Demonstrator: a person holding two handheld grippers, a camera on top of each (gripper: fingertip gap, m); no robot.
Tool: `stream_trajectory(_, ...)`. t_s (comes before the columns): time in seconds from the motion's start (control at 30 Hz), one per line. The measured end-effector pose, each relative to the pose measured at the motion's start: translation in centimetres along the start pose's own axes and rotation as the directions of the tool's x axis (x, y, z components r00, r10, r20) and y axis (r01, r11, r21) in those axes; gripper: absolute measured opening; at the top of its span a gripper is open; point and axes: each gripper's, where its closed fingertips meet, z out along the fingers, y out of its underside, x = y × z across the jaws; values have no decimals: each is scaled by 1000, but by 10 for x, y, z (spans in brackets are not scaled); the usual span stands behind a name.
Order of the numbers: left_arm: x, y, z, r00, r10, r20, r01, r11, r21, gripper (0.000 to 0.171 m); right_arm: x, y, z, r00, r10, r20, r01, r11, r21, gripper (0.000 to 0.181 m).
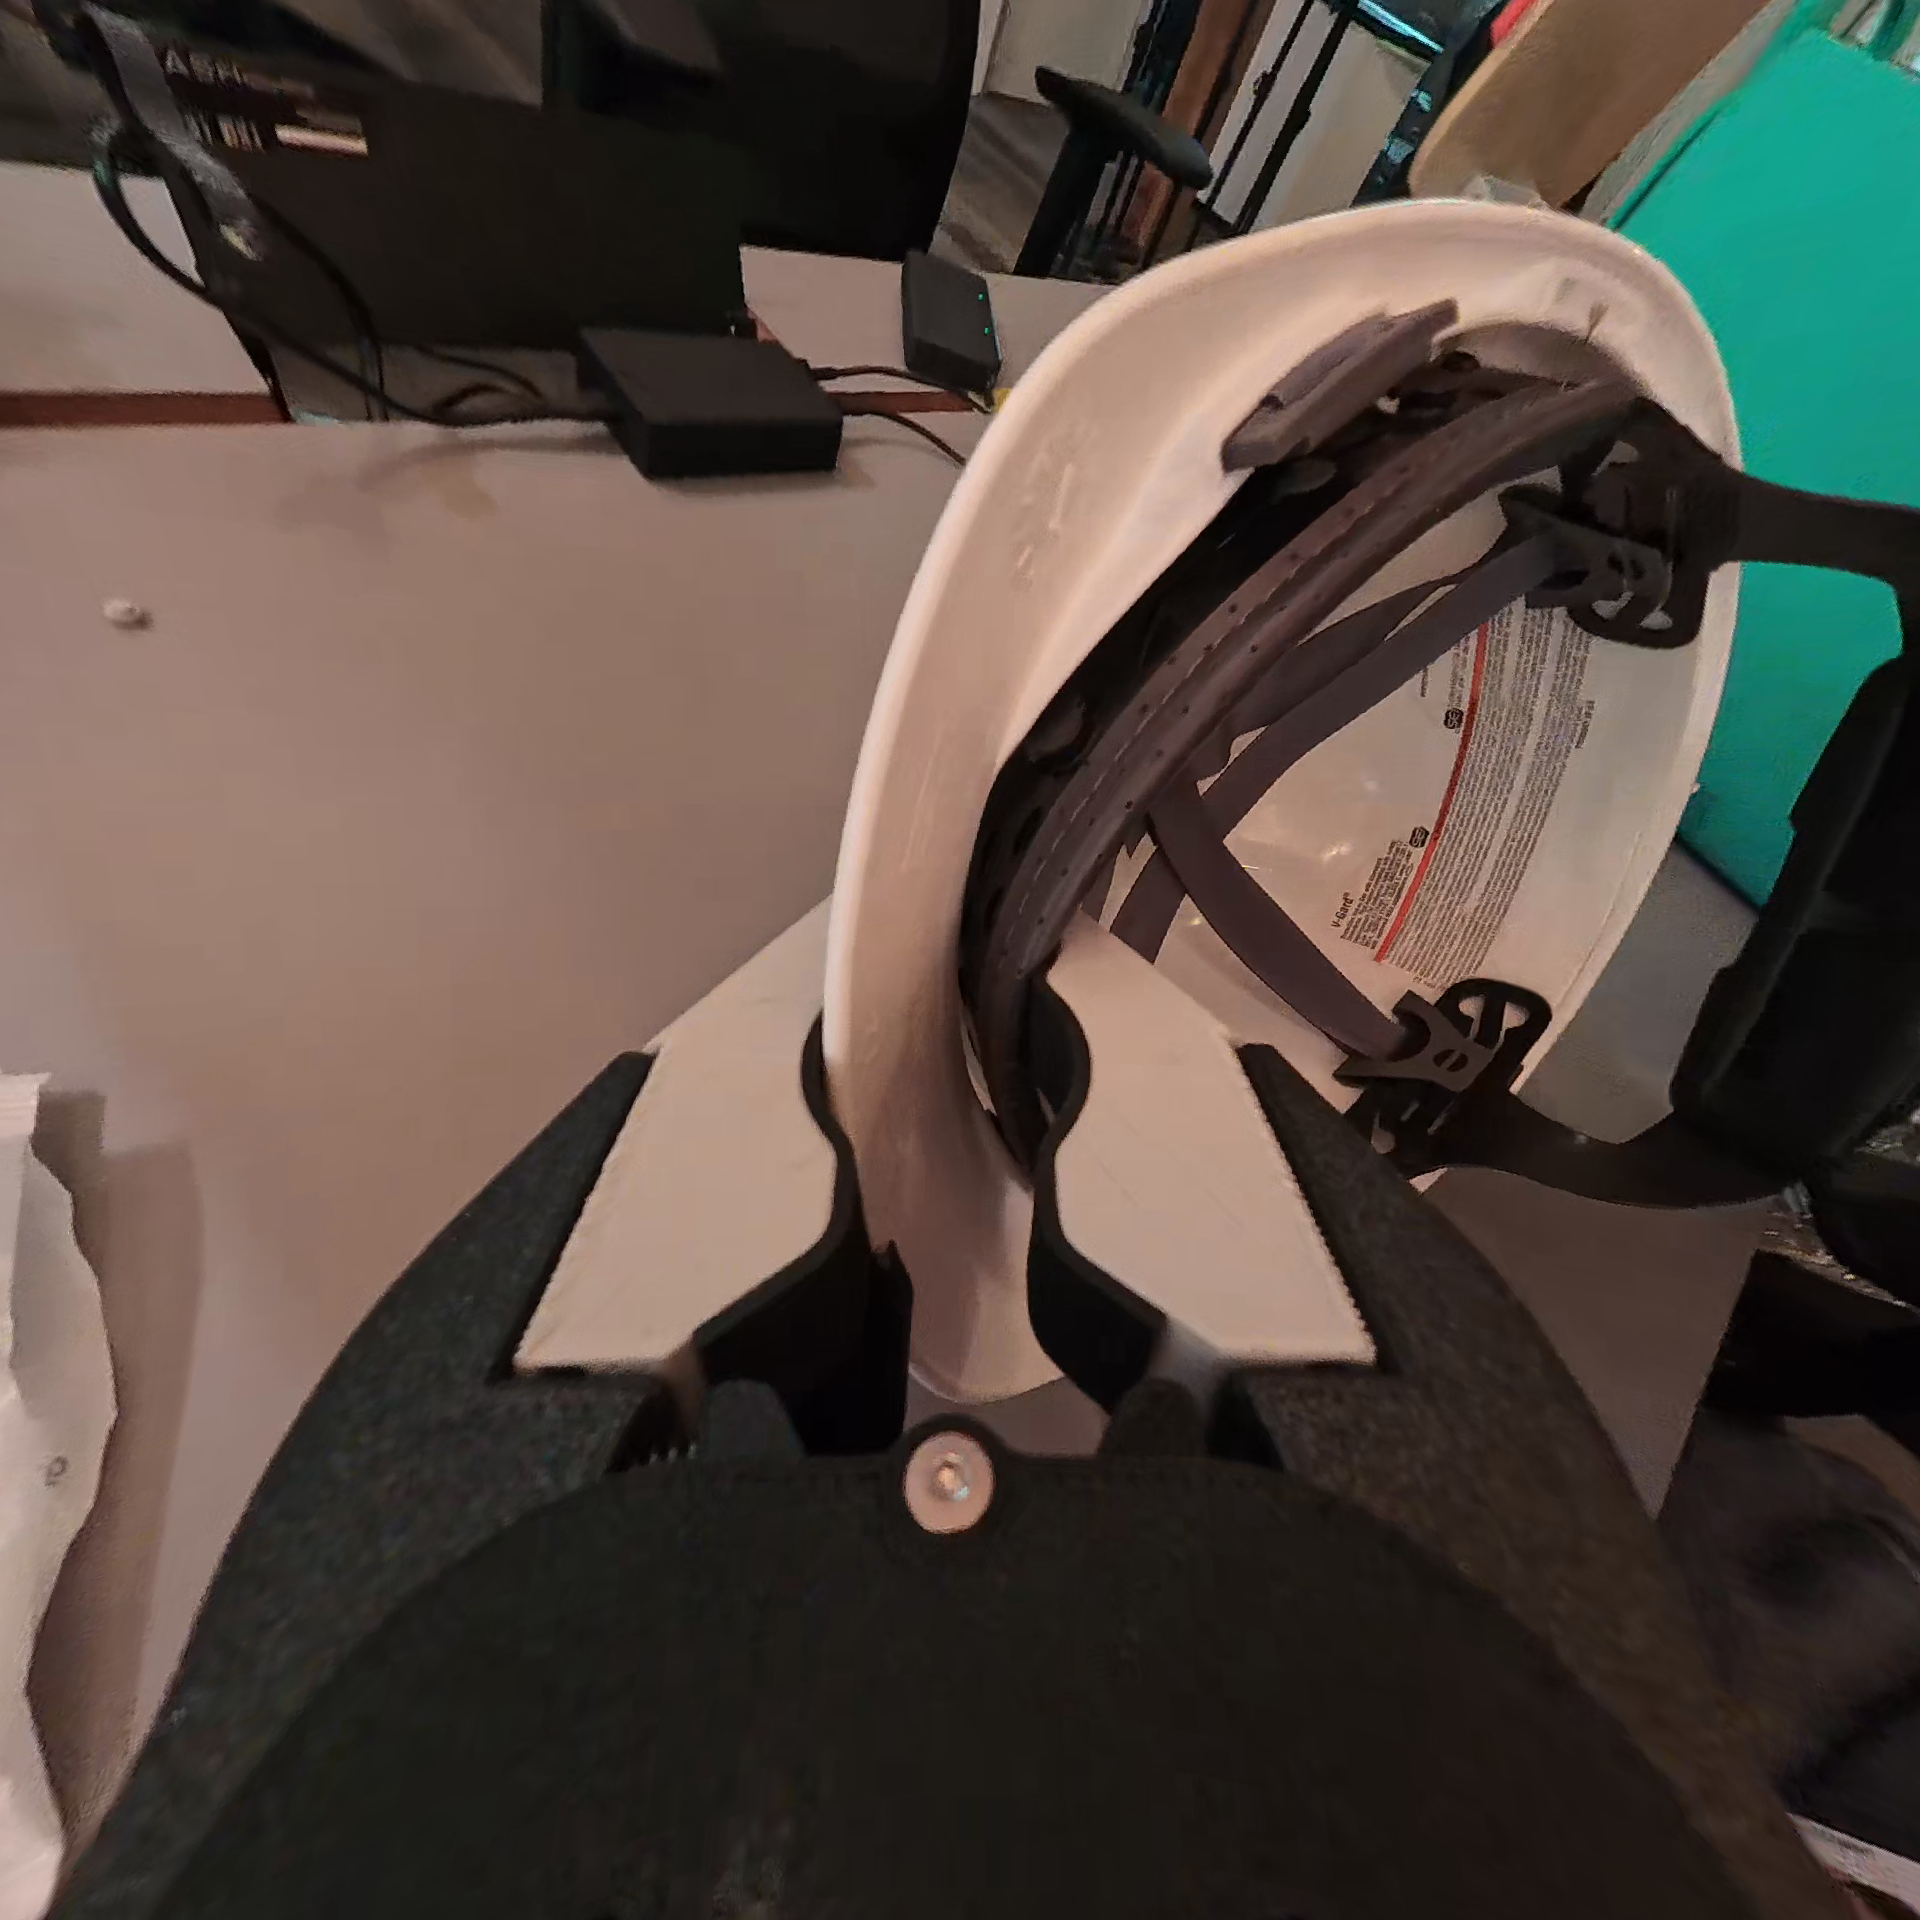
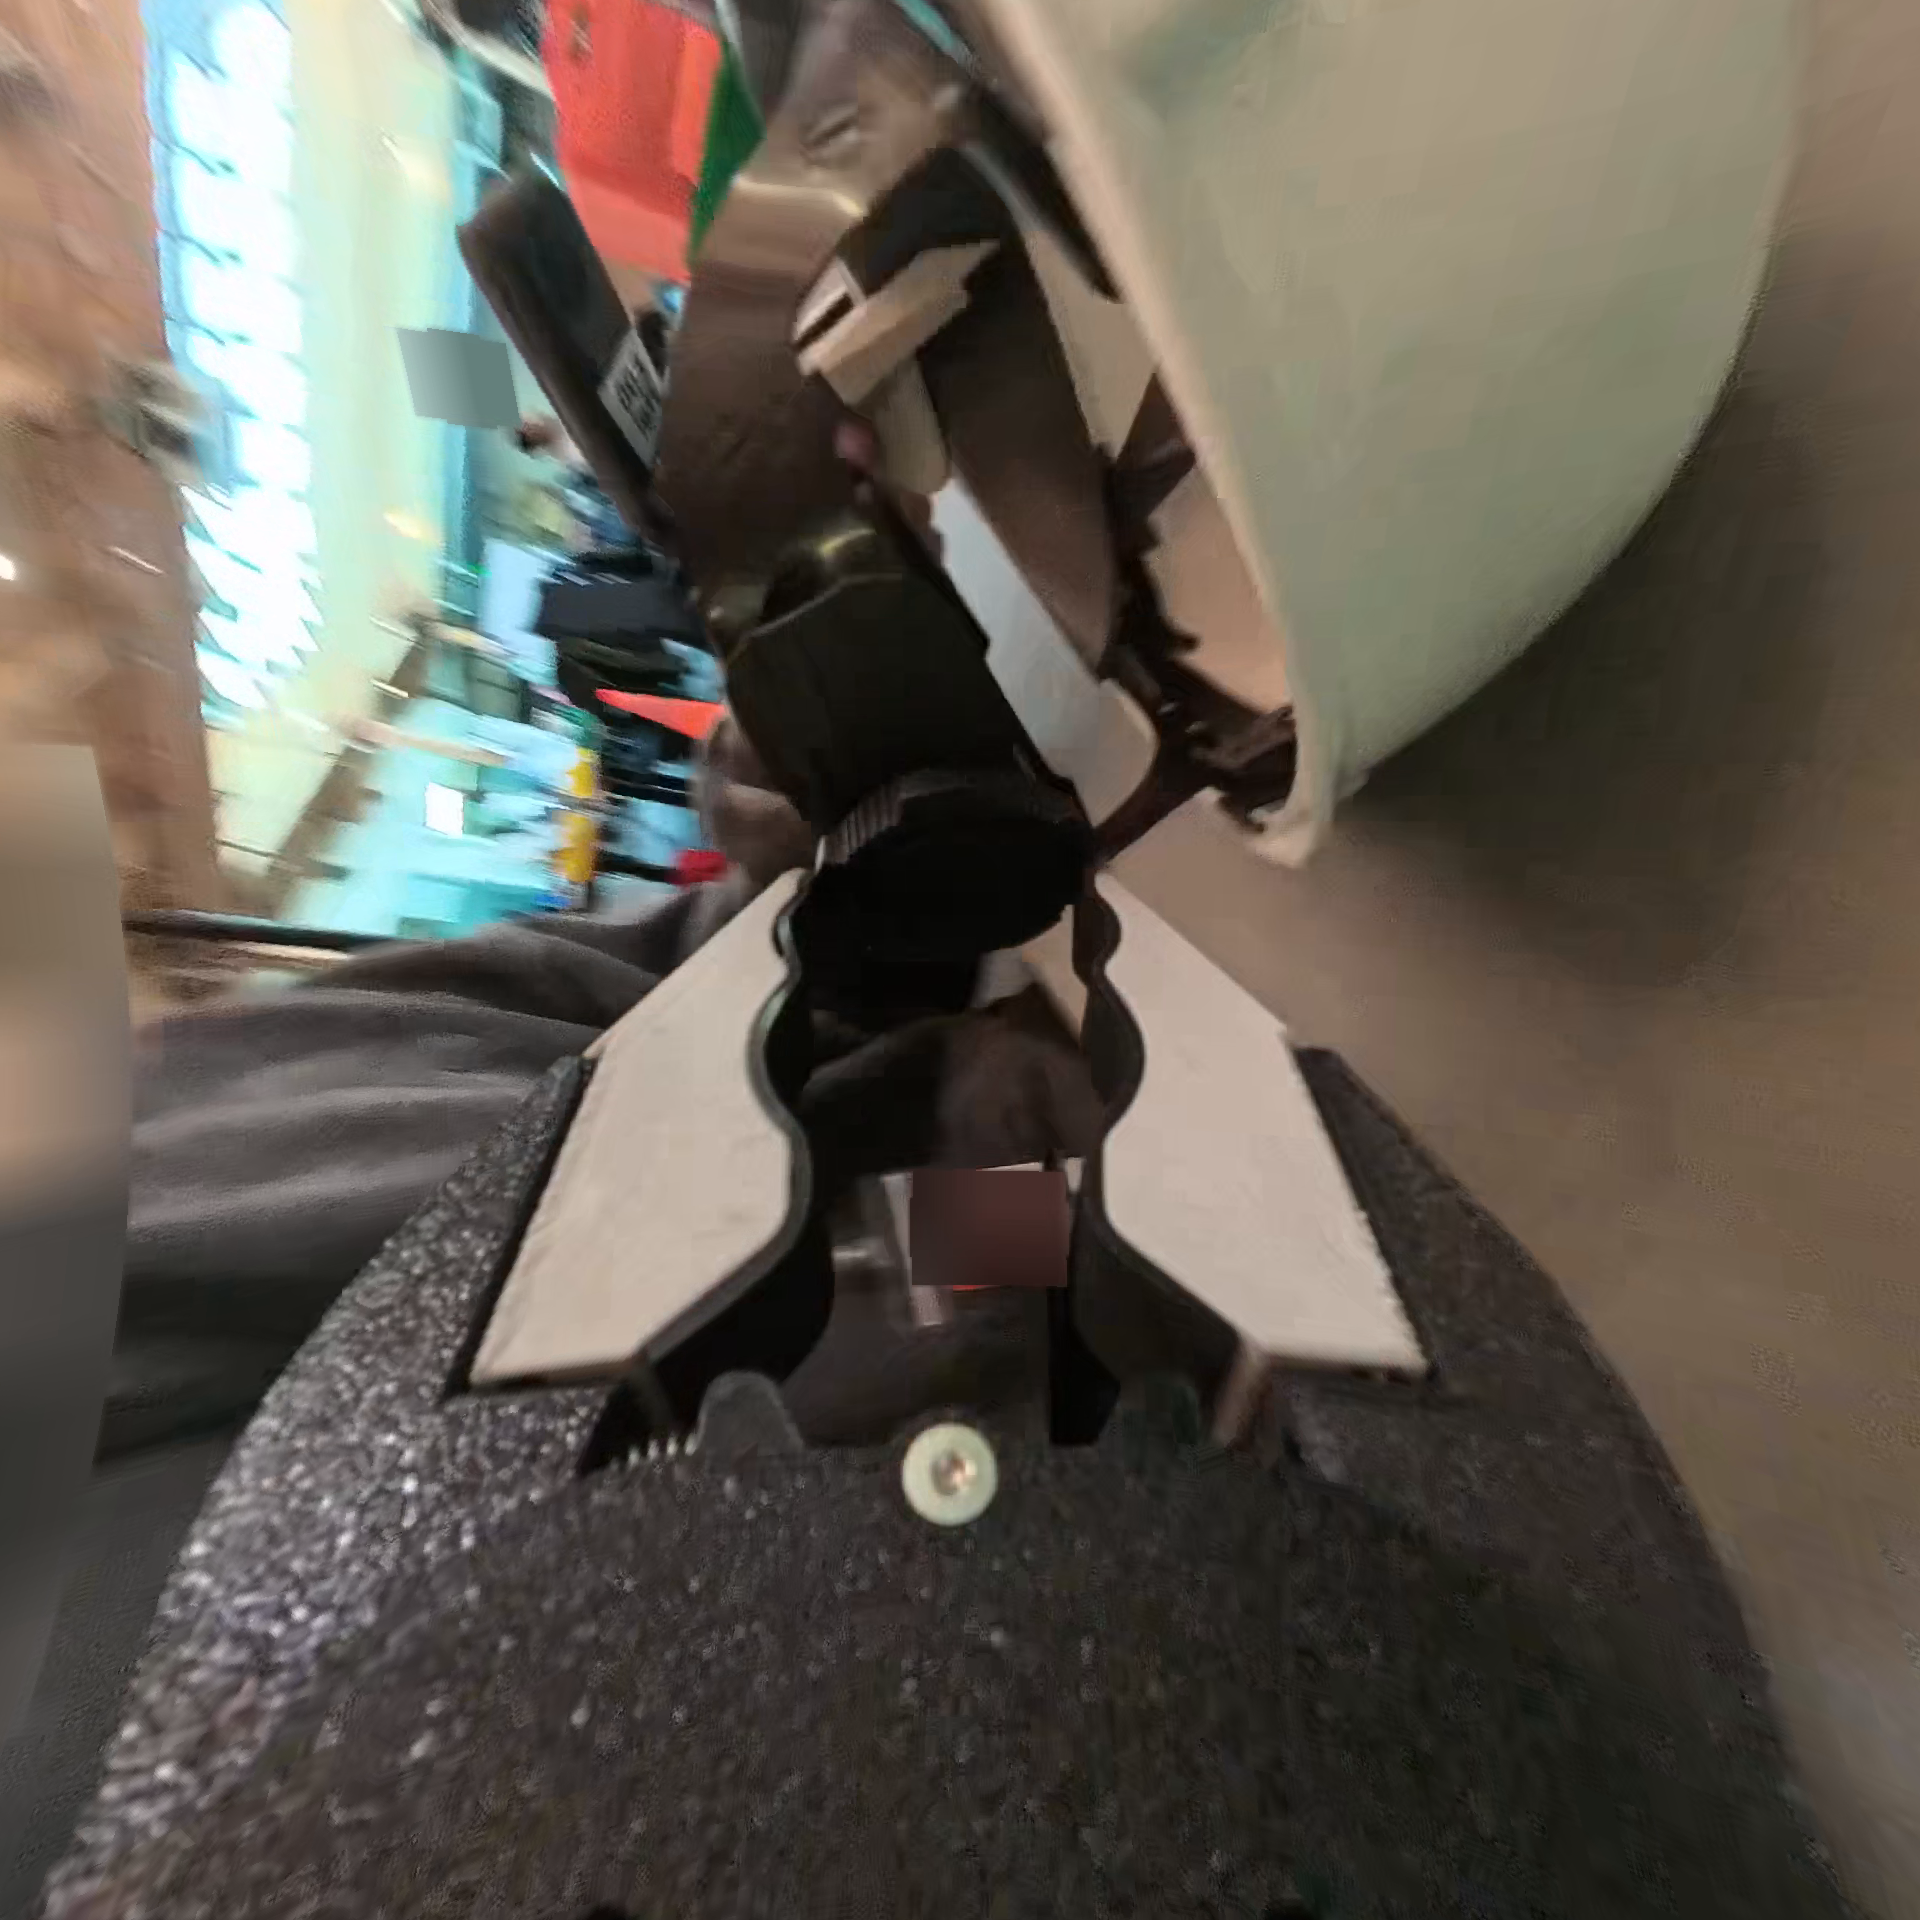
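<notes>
My left tool is clamped narrow on the brim of a white hard hat, one finger on the outer face of the brim and the other just inside, against the grey headband. The hard hat is held above the table, tipped on its side: its open underside faces right and toward me, the crown points away to the right, and its long axis runs up and away from my left tool. Inside the hard hat I see the dark suspension straps and a printed label on the shell wall. A black strap runs from the far rim of the hard hat off to the right. My right tool is closed around the black ridged knob at the back of the hard hat's headband, with the white shell curving up and to the right of the knob; this view is blurred. Beyond the hard hat on the table lie a small black box with cables, a second black device with a green light, and a dark monitor. A teal panel stands behind the hard hat, and a white bag lies far left of it.
</notes>
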Motion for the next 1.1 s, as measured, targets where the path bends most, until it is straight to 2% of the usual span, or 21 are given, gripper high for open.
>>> stream_trajectory(0.1,4,-2,-1,999,34,4,-34,999,3,23,1,5,0,970,202,137,-203,979,-6,47)
stream_trajectory(0.2,5,-3,0,999,47,-4,-47,999,0,24,1,6,1,967,208,150,-210,978,-2,50)
stream_trajectory(0.3,3,-2,1,1000,21,-7,-21,1000,-13,24,1,1,0,994,71,80,-74,996,40,49)
stream_trajectory(0.37,-1,-2,3,1000,-21,-2,21,999,-30,24,3,-4,-2,980,-184,-69,189,980,63,47)
stream_trajectory(0.4,-3,-2,4,999,-37,1,37,998,-43,24,3,-8,-4,927,-335,-170,348,936,51,48)
stream_trajectory(0.43,-4,-2,6,999,-52,5,52,997,-60,24,3,-13,-6,829,-486,-277,510,860,19,48)
stream_trajectory(0.47,-6,-2,7,998,-61,9,61,995,-77,24,3,-19,-9,685,-621,-381,659,751,-40,48)
stream_trajectory(0.53,-9,-3,11,997,-79,2,79,990,-116,23,-1,-25,-13,309,-803,-509,854,469,-223,48)
stream_trajectory(0.57,-10,-3,13,996,-88,-11,85,987,-138,23,-2,-27,-13,104,-842,-529,891,315,-328,48)
stream_trajectory(0.63,-14,-4,18,994,-104,-40,95,978,-186,23,-5,-30,-14,-309,-814,-492,845,1,-534,48)
stream_trajectory(0.67,-16,-4,20,992,-110,-54,96,972,-213,23,-7,-31,-14,-485,-753,-445,772,-130,-622,48)
stream_trajectory(0.7,-18,-4,23,991,-114,-69,95,966,-241,22,-9,-32,-14,-623,-679,-388,688,-240,-685,48)
stream_trajectory(0.77,-21,-6,28,988,-124,-95,91,951,-296,22,-14,-36,-15,-823,-494,-281,499,-394,-772,48)
stream_trajectory(0.8,-22,-6,31,986,-130,-104,90,942,-323,22,-16,-38,-16,-908,-368,-200,364,-459,-810,48)
stream_trajectory(0.83,-23,-8,33,985,-135,-112,89,934,-346,22,-19,-39,-16,-962,-239,-133,240,-506,-828,47)
stream_trajectory(0.87,-24,-9,36,983,-138,-120,85,926,-367,22,-19,-38,-16,-980,-176,-95,176,-533,-828,48)
stream_trajectory(0.9,-24,-10,38,982,-137,-128,78,920,-383,22,-19,-38,-16,-980,-173,-100,180,-542,-821,48)
stream_trajectory(1.1,-21,-13,43,986,-104,-127,45,916,-398,22,-16,-47,-26,-948,-275,-158,278,-481,-831,48)
